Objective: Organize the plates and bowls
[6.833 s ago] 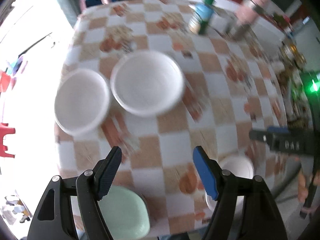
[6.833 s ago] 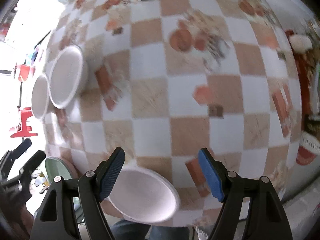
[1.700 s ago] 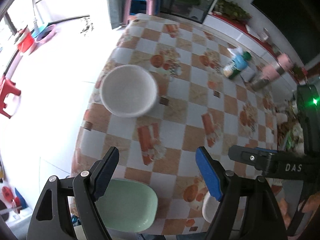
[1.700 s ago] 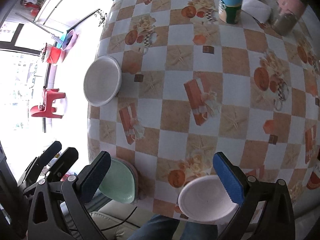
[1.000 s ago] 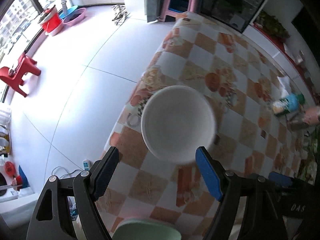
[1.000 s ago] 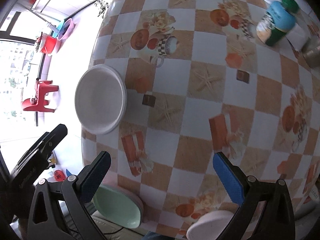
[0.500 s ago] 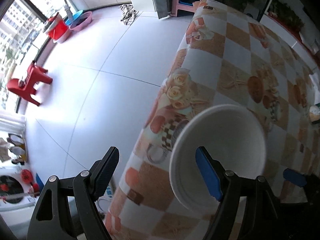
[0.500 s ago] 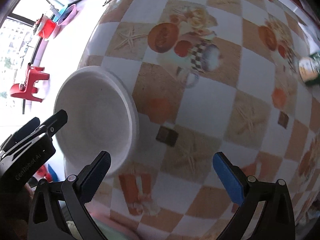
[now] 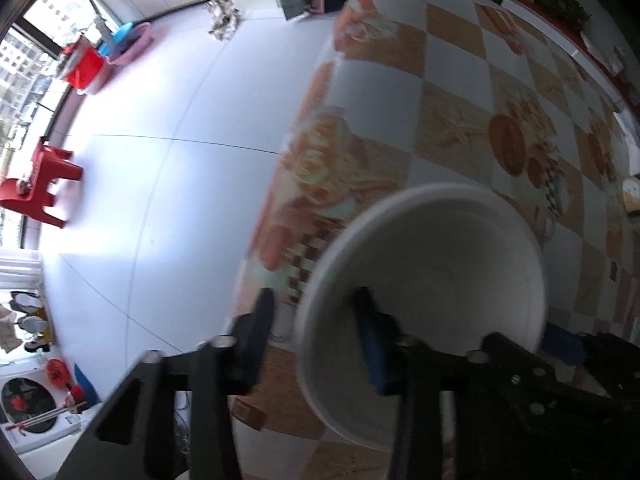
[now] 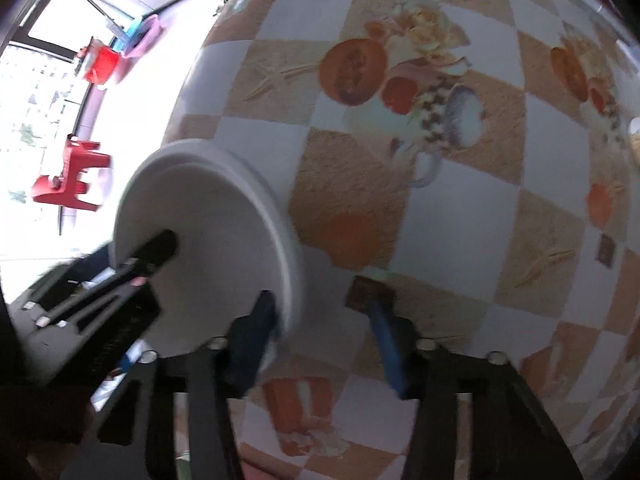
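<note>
White bowl (image 9: 448, 264): stands near the left edge of the checked worktop (image 9: 452, 56).
Left hand-held gripper (image 9: 316, 316): narrowed astride the bowl's near rim, one finger inside, one outside; contact blurred, grip uncertain.
Right hand-held gripper (image 10: 324, 320): parted, empty, beside the bowl's wall.
Beyond the edge: floor (image 9: 168, 120), red stool (image 9: 36, 184).

White bowls: one (image 9: 432, 264) | handheld grippers: two, left (image 9: 316, 320) and right (image 10: 324, 312) | checked tablecloth: one (image 9: 460, 80) | red plastic stools: one (image 9: 38, 184)
</note>
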Demonstrator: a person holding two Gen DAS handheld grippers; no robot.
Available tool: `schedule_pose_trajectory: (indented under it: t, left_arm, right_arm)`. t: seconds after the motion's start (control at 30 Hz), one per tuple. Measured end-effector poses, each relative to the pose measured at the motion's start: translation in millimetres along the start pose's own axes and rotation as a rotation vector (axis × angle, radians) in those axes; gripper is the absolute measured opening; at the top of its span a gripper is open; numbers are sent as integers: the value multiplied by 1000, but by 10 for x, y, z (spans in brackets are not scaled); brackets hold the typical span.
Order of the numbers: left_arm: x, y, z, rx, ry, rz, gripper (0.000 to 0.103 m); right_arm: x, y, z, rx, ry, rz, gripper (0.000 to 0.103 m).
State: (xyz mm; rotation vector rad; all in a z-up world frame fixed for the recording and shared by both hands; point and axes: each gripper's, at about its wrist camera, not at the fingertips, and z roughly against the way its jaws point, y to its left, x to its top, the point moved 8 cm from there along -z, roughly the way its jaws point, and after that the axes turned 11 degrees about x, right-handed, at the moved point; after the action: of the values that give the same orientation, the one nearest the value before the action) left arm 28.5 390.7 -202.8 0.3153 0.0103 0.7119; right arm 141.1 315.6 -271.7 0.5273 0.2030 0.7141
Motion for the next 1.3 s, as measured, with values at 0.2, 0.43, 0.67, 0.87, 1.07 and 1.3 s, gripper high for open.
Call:
schedule_pose_trajectory:
  t: [0.2, 0.43, 0.67, 0.87, 1.07, 1.3]
  left_arm:
    - [-73, -129, 88, 11, -34, -54, 26]
    - [-477, -386, 152, -31, 11, -105, 26]
    - [-962, -777, 272, -73, 54, -193, 26]
    - [-1361, -1066, 377, -96, 85, -248, 26]
    - [-1547, -1227, 436, -105, 102, -257, 26]
    - [-1622, -1175, 705, -117, 57, -236, 26]
  right_arm:
    - [-78, 37, -14, 72, 11, 0, 16]
    - [-455, -233, 122, 50, 55, -8, 16]
    - [-993, -602, 293, 16, 108, -79, 17]
    - [-1403, -859, 445, 9, 127, -143, 17]
    - [-1642, -1012, 584, 19, 135, -185, 17]
    - [-1744, -1050, 862, 23, 88, -175, 17]
